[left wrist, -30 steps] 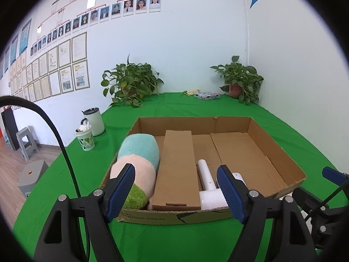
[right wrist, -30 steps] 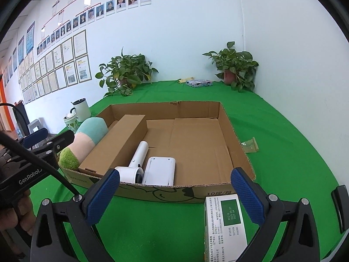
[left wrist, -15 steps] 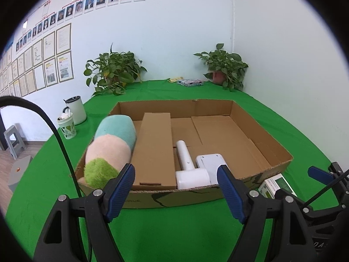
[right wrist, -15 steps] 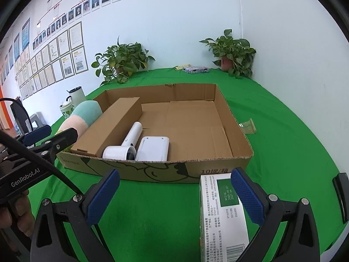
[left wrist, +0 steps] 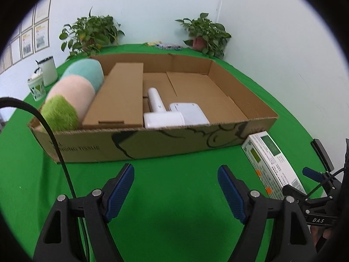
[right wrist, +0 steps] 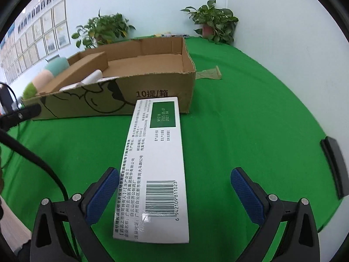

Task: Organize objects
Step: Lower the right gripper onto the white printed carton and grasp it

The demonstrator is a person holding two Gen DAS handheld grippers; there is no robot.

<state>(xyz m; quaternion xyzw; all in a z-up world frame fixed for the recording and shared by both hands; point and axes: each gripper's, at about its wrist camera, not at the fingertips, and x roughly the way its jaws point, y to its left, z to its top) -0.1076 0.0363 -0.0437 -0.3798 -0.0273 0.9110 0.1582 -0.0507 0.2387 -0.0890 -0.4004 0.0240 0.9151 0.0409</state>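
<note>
A white and green medicine box [right wrist: 156, 159] lies on the green cloth in front of the cardboard tray [right wrist: 130, 91]. My right gripper [right wrist: 174, 194] is open with its blue fingers on either side of the box's near end, not touching it. The box also shows in the left wrist view [left wrist: 272, 163]. My left gripper [left wrist: 175, 187] is open and empty over bare cloth before the tray [left wrist: 152, 139]. The tray holds a pastel plush roll [left wrist: 69, 91], a long brown carton [left wrist: 120, 96], a white handheld device [left wrist: 161, 113] and a white box [left wrist: 189, 113].
Two potted plants [left wrist: 91, 35] [left wrist: 205, 35] stand at the table's far edge. A white jug and a patterned cup [left wrist: 41, 80] stand left of the tray. A clear packet [right wrist: 209, 74] lies right of the tray. A dark flat object [right wrist: 333, 166] lies at the right edge.
Both grippers have dropped lower and pulled back from the tray. The right gripper has come down around the medicine box, which now lies between its fingers.
</note>
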